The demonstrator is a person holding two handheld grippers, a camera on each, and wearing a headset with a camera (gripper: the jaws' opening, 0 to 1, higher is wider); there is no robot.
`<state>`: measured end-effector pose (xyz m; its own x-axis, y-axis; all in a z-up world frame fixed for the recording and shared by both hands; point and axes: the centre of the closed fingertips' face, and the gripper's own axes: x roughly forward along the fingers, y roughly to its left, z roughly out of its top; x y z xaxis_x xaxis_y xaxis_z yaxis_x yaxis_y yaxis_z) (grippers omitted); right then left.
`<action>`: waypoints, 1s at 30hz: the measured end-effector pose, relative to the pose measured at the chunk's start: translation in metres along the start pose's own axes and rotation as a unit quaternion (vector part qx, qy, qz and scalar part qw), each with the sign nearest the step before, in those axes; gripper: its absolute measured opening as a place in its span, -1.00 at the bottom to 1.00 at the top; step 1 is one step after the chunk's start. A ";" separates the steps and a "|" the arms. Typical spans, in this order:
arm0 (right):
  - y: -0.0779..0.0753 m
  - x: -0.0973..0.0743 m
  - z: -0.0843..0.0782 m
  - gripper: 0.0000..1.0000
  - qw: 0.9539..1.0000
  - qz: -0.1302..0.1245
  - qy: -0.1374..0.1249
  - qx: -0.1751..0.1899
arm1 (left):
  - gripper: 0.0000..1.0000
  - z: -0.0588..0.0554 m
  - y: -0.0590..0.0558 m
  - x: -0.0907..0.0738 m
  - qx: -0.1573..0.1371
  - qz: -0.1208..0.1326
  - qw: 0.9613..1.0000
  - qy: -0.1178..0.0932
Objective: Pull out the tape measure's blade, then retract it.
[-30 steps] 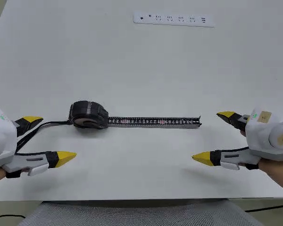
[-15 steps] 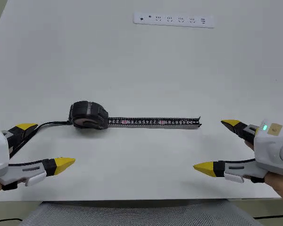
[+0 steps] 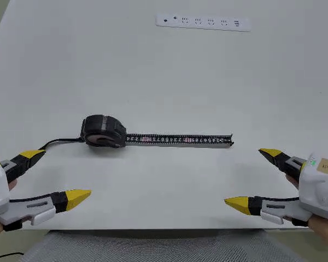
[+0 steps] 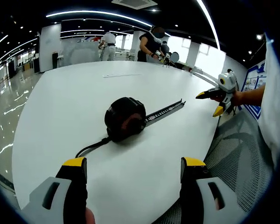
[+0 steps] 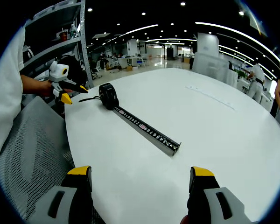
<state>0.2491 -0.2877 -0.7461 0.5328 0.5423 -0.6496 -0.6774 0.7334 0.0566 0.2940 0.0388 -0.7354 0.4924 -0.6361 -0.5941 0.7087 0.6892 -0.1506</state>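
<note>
Head view, starting at the left: the left gripper (image 3: 63, 173) hovers over the near left corner of the white surface (image 3: 153, 82), its yellow-tipped jaws spread wide with nothing between them. A thin black strap (image 3: 60, 142) begins close to the farther jaw tip, though I cannot tell whether the two touch. It runs right to the tape measure (image 3: 103, 131), whose black case rests on the surface left of centre, apart from both grippers. From the case the blade (image 3: 177, 140) lies pulled out flat to the right, its numbers showing, and it ends in a small hook (image 3: 230, 141) right of centre. Past the hook, nearer the person and clear of it, the right gripper (image 3: 245, 177) is also spread wide and empty. A white power strip (image 3: 203, 22) lies at the far side of the surface. The right gripper view looks along the blade from the hook end, with the case beyond and the left gripper to its left.
</note>
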 end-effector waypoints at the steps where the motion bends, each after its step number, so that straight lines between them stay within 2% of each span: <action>1: 0.000 0.000 0.000 0.69 1.000 0.000 0.000 0.002 | 0.58 0.000 -0.001 0.000 0.000 0.000 1.000 0.001; 18: 0.001 -0.002 -0.006 0.70 1.000 0.001 0.008 0.005 | 0.58 0.003 -0.003 0.001 -0.001 0.003 1.000 0.001; 30: -0.001 -0.001 -0.003 0.70 1.000 0.002 0.003 0.007 | 0.58 0.012 -0.007 0.015 -0.008 0.014 1.000 -0.001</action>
<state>0.2476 -0.2898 -0.7478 0.5268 0.5421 -0.6547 -0.6722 0.7371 0.0695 0.3019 0.0205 -0.7339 0.5127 -0.6180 -0.5960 0.6869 0.7117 -0.1470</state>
